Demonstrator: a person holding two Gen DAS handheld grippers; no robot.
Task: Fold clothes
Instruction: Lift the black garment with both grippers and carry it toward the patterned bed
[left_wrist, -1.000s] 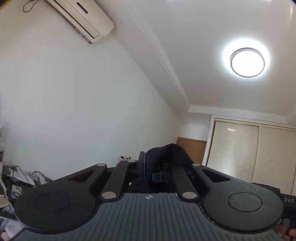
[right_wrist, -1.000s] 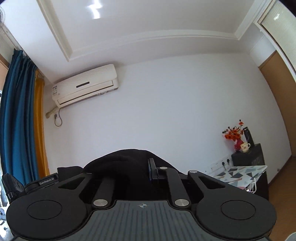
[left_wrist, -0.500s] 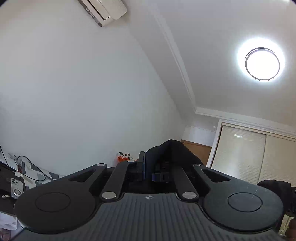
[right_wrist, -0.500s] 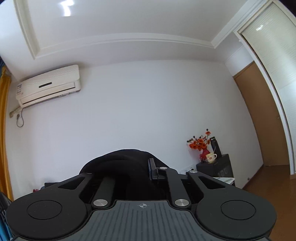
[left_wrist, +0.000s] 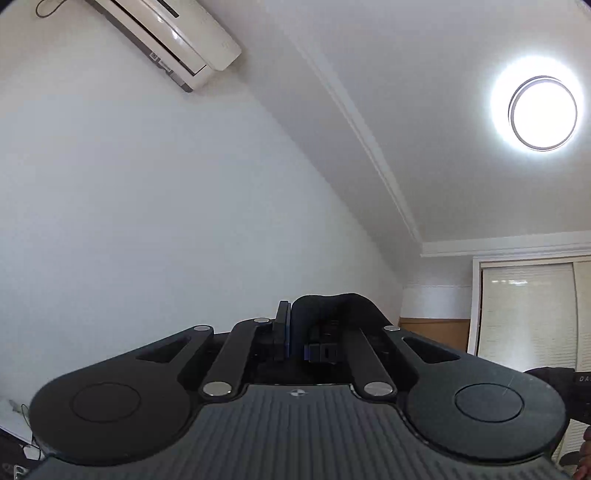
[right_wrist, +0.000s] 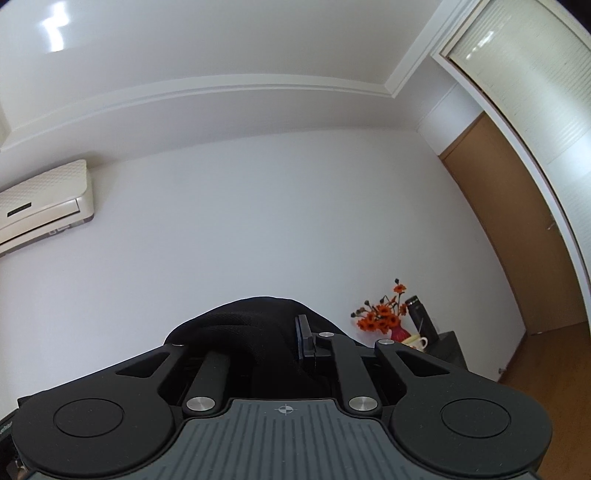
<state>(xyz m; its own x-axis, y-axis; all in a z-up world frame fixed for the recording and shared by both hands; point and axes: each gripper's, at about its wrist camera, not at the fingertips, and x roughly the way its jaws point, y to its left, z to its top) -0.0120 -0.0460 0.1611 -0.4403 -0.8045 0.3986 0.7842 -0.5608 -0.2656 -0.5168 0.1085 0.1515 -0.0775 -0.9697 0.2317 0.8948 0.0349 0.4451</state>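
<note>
Left-wrist view showed my left gripper (left_wrist: 291, 332) clamped on a fold of dark cloth (left_wrist: 332, 306), which bunched up over the right-hand finger and hid it. Right-wrist view showed my right gripper (right_wrist: 280, 339) likewise closed on the same dark garment (right_wrist: 251, 317), a bigger hump mounded over its left finger. Both tongs pointed upward at white wall and ceiling, so the rest of the garment hung below, out of sight. I judged its span ran hand to hand; neither hand was nearer. Beyond were an air conditioner (left_wrist: 166, 37) and orange flowers (right_wrist: 380, 317).
</note>
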